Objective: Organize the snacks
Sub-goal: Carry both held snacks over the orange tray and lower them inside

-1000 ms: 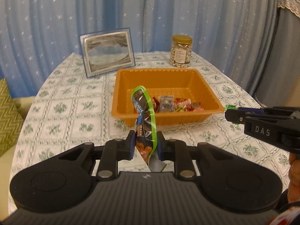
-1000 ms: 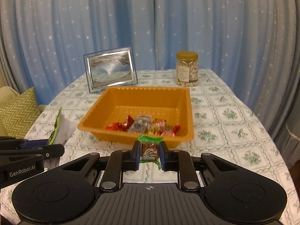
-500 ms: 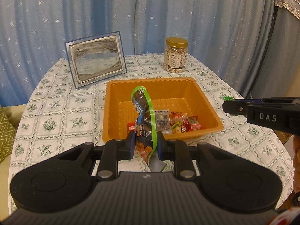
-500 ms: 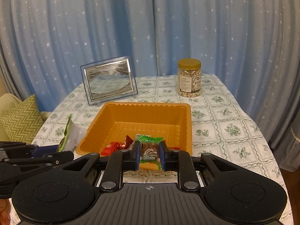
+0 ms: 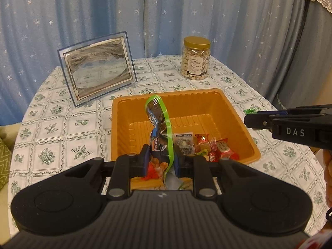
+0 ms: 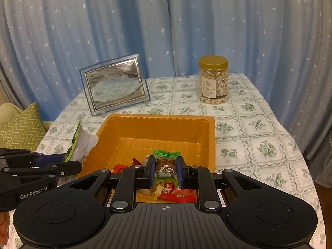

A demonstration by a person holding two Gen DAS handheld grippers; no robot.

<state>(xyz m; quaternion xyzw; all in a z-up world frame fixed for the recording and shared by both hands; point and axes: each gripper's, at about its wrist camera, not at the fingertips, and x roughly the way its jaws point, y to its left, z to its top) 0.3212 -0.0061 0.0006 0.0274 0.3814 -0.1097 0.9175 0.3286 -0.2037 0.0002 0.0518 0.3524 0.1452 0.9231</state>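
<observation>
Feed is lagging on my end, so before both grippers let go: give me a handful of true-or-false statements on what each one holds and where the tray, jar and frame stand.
1. The left gripper is shut on a green-edged snack bag. True.
2. The right gripper is open and holds nothing. False: it is shut on a green-ended candy.
3. The orange tray already holds wrapped candies. True.
4. The jar of nuts stands inside the tray. False: it stands on the tablecloth behind the tray.
5. The picture frame lies flat. False: it stands upright.
</observation>
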